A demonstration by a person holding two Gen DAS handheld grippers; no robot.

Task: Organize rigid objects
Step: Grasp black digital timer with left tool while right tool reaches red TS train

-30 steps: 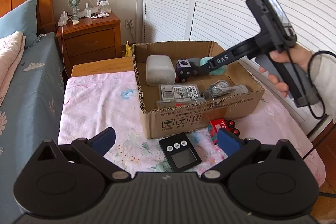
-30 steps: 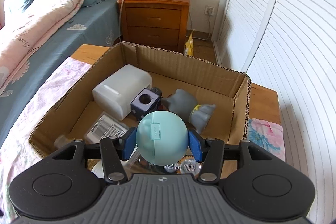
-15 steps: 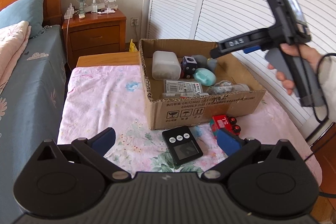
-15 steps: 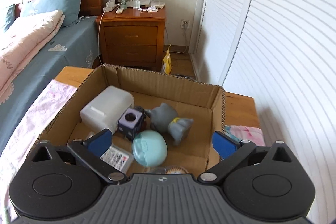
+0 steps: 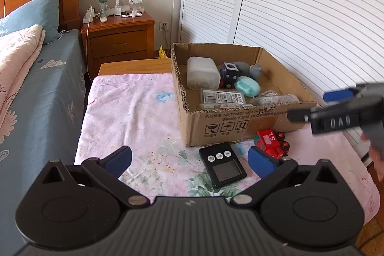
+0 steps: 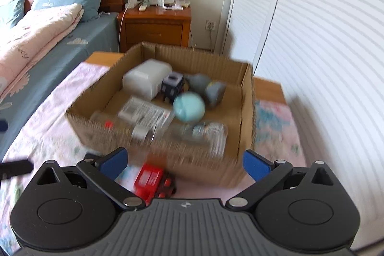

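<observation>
Both jaws spread, nothing between them. Smooth teal egg-shaped case (image 5: 247, 86) lay inside the corrugated cardboard box (image 5: 230, 121). Glossy red toy train (image 5: 272, 141) and flat black timer (image 5: 223, 164) sat just outside its front wall.

My box (image 5: 223, 121) is plain brown corrugated cardboard, matt, with rough cut edges. Inside it sit a frosted translucent plastic container (image 5: 202, 73) and a smooth mint plastic egg-shaped case (image 5: 247, 86). The table cover (image 5: 134, 116) is soft floral cotton cloth. The red toy train (image 5: 272, 142) looks glossy, the black timer (image 5: 223, 164) smooth plastic with a shiny screen. My nightstand (image 5: 120, 40) is varnished wood
</observation>
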